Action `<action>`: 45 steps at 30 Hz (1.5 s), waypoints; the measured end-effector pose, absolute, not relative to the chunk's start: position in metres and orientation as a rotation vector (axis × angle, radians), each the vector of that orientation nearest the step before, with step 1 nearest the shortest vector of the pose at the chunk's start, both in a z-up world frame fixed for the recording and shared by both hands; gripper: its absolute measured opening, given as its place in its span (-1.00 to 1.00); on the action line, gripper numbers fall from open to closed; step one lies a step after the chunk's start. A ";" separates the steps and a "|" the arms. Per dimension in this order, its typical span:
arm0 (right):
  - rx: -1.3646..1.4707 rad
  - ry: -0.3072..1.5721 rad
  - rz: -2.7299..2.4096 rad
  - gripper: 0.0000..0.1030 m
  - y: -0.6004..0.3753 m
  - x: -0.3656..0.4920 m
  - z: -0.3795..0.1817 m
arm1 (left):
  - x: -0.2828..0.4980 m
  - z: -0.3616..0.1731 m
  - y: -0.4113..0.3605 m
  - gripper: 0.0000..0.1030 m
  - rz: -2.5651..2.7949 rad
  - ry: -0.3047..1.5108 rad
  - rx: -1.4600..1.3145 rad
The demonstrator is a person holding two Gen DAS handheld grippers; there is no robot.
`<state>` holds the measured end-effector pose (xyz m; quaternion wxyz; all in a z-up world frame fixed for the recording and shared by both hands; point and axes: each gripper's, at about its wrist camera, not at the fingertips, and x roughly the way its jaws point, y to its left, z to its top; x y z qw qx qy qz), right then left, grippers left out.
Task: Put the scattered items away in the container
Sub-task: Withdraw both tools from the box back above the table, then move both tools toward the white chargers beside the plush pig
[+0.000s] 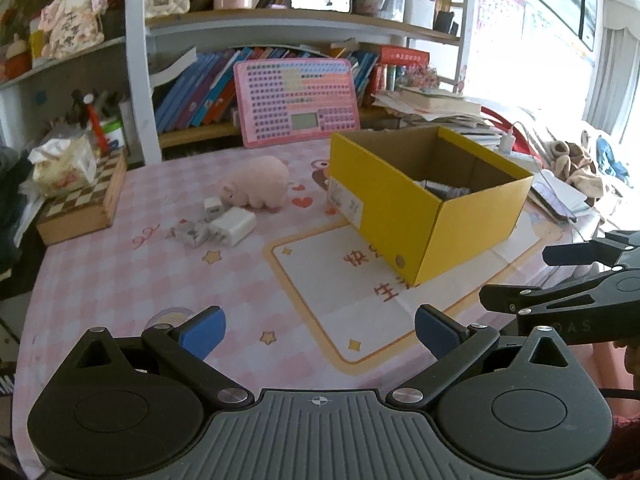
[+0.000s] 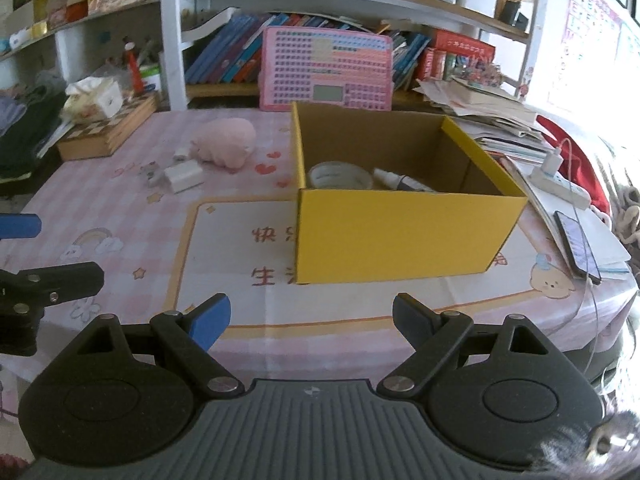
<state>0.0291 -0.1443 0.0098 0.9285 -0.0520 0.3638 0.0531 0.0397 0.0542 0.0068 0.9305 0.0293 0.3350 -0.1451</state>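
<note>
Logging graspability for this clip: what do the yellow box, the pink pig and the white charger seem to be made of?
Yellow box: cardboard, matte yellow outside, bare brown inside, with folded seams. Pink pig: apparently plush fabric, fuzzy and soft in outline. White charger: probably hard plastic, smooth with crisp edges.

A table [image 2: 120, 216] under a pink checked cloth stood ahead of the fingers, backed by white-framed shelves [image 1: 138, 80] crammed with books [image 1: 200, 88]. Off to the right of the fingers, hard daylight washed out a curtained window [image 1: 618, 92] and postered wall [image 1: 500, 4].
</note>
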 end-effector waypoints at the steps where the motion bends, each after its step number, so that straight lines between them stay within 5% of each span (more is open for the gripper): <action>1: -0.112 0.749 0.115 0.71 -0.142 0.029 0.009 | 0.039 0.005 0.056 0.98 -0.295 0.692 0.059; 45: -0.271 0.716 0.366 0.65 -0.066 0.067 0.011 | 0.050 -0.006 0.111 0.98 -0.135 0.719 -0.032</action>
